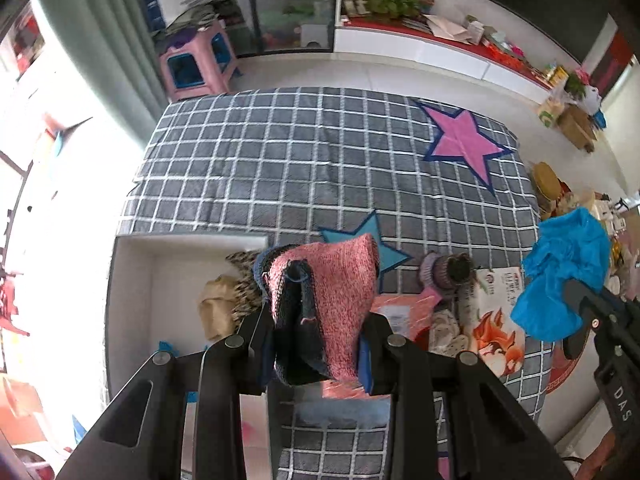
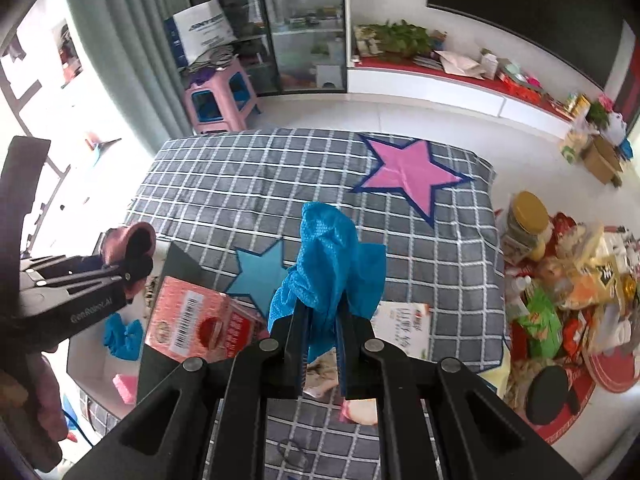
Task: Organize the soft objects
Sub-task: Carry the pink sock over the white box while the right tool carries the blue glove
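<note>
My left gripper (image 1: 318, 328) is shut on a pink-and-navy knitted sock (image 1: 332, 296), held above the near edge of the white box (image 1: 132, 280). It also shows at the left of the right wrist view (image 2: 132, 264). My right gripper (image 2: 324, 320) is shut on a crumpled blue cloth (image 2: 332, 260), held up over the checked table. The same cloth shows at the right of the left wrist view (image 1: 568, 276). The box holds a tan soft item (image 1: 216, 308), and in the right wrist view a blue cloth (image 2: 122, 336) and a pink item (image 2: 124, 386).
A grey checked cloth with a pink star (image 1: 464, 140) and a blue star (image 2: 260, 272) covers the table. A red carton (image 2: 200, 320), a purple sock roll (image 1: 444, 272) and printed packets (image 1: 496, 320) lie near me. Food clutter (image 2: 560, 280) crowds the right. A pink stool (image 1: 196, 60) stands behind.
</note>
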A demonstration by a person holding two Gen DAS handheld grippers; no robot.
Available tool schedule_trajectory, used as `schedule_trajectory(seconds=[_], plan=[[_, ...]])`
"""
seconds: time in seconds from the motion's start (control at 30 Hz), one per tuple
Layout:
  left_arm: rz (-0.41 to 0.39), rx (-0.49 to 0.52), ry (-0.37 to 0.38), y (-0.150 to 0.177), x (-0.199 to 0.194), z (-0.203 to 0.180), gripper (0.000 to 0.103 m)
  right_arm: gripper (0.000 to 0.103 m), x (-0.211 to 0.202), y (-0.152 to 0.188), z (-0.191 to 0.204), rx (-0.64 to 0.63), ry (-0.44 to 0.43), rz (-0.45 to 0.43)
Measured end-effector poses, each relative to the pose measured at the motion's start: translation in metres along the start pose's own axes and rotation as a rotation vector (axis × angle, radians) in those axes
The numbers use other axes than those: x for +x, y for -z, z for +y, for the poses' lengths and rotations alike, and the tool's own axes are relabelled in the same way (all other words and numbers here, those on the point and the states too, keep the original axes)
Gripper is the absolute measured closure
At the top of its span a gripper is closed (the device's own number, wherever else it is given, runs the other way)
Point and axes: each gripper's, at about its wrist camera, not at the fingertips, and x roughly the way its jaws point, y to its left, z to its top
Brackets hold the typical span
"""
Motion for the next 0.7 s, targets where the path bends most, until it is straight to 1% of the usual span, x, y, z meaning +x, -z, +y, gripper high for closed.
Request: schedule_trajectory(seconds=[0.2,0.4,0.7], plan=[[0.022,-0.051,-0.008,0.018,0.002,0.035,0.068,0.091,0.001,-0.004,0.039,-0.072,-0.028,-0.005],[0.029,-0.072,-0.016,0.035,0.003,0.055,0.068,0.091,-0.002,-0.007,0.078,-0.145,-0.072,-0.022],[0.057,-0.125,-0.015,0.060,0.007,0.089,0.068,0.091,-0.004,-0.004,0.134,-0.274,-0.139,-0.017]])
